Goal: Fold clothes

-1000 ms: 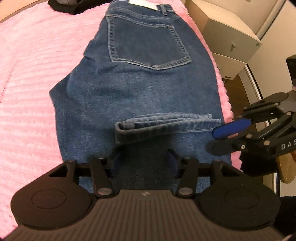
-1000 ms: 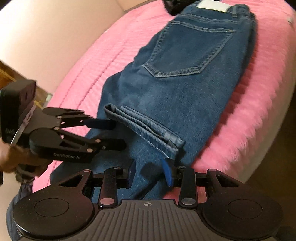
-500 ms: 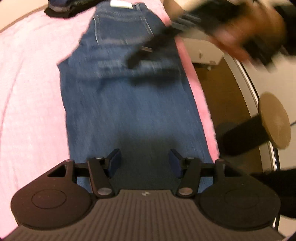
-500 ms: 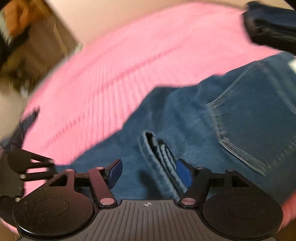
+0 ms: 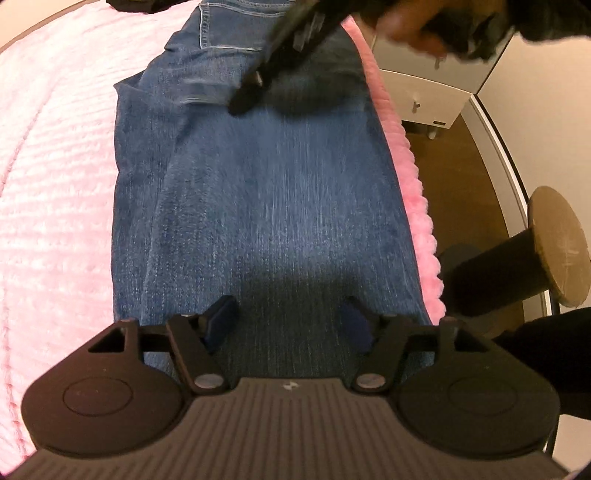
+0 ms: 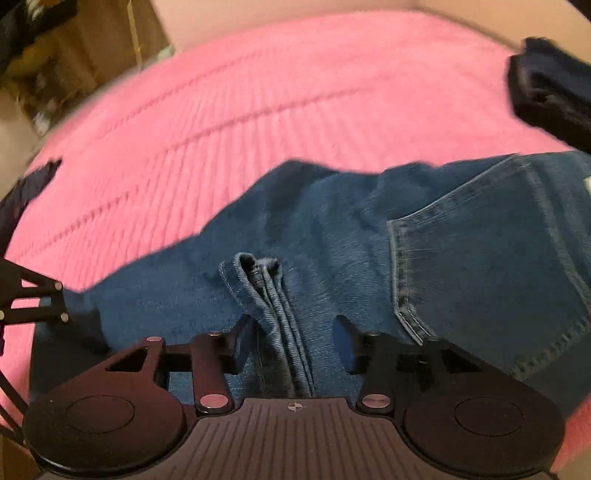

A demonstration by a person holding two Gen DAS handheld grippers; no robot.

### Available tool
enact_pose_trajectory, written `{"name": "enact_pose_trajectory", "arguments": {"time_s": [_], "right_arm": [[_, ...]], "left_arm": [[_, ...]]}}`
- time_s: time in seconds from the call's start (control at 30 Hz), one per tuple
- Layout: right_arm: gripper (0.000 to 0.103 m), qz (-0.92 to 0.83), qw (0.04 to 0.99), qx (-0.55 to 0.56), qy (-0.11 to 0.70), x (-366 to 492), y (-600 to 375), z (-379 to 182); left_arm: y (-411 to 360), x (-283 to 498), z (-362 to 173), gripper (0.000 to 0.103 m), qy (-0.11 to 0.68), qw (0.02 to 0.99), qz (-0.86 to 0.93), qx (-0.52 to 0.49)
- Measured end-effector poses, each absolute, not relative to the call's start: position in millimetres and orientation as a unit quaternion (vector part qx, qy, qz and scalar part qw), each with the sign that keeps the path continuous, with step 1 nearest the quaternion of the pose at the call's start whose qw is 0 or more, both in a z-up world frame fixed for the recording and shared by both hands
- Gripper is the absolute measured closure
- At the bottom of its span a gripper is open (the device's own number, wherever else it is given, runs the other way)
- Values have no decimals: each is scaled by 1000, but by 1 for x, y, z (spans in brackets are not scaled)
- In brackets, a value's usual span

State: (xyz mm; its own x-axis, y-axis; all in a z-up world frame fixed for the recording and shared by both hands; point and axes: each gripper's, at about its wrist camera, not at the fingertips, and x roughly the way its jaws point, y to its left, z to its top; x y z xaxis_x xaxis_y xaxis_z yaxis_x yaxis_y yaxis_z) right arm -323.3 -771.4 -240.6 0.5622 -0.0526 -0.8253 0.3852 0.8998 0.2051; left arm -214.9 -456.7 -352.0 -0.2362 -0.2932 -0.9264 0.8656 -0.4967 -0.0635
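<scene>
Blue jeans (image 5: 280, 206) lie flat on a pink blanket (image 5: 55, 184), the legs folded up so that the hem (image 6: 266, 295) rests near the back pocket (image 6: 498, 258). My left gripper (image 5: 288, 325) hovers over bare denim at the near fold, its jaws opening with nothing gripped. My right gripper (image 6: 293, 343) straddles the end of the hem. Its jaws are closing, and a gap still shows beside the right pad. In the left wrist view the right gripper (image 5: 258, 81) is a dark blur under a hand (image 5: 406, 26).
A dark folded garment (image 6: 546, 92) lies at the far side of the blanket. The blanket's edge (image 5: 417, 206) drops to a wooden floor with a white cabinet (image 5: 424, 96) and a round stool (image 5: 557, 243). The left gripper's linkage (image 6: 33, 302) shows at the left edge.
The left gripper drew back along the jeans, away from the hem, and its jaws widened. The right gripper swung across, rolled, and now has the hem's end between its fingers.
</scene>
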Motion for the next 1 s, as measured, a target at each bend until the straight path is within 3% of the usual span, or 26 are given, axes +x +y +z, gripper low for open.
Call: {"name": "enact_pose_trajectory", "arguments": {"time_s": [0.17, 0.4, 0.47, 0.53, 0.57, 0.73, 0.83, 1.0], "right_arm": [[57, -162, 880, 239, 376, -361, -727, -212], [57, -189, 843, 355, 357, -382, -682, -260], [56, -219, 838, 341, 365, -378, -671, -244], [23, -234, 846, 325, 352, -379, -650, -223], [20, -233, 854, 308, 349, -379, -633, -211], [20, -187, 883, 213, 375, -354, -530, -183], [20, -133, 896, 173, 386, -328, -475, -196], [20, -140, 882, 204, 400, -301, -466, -246]], "left_arm": [[-457, -195, -328, 42, 306, 418, -734, 439], [-457, -157, -354, 41, 313, 425, -721, 449], [-455, -154, -357, 40, 307, 416, -732, 443], [-450, -148, -347, 40, 297, 411, -741, 440], [-446, -143, -340, 40, 287, 411, -744, 440], [-399, -125, -311, 37, 179, 392, -757, 491], [-366, -127, -313, 36, 90, 355, -763, 533], [-330, -138, -332, 36, -27, 296, -782, 548]]}}
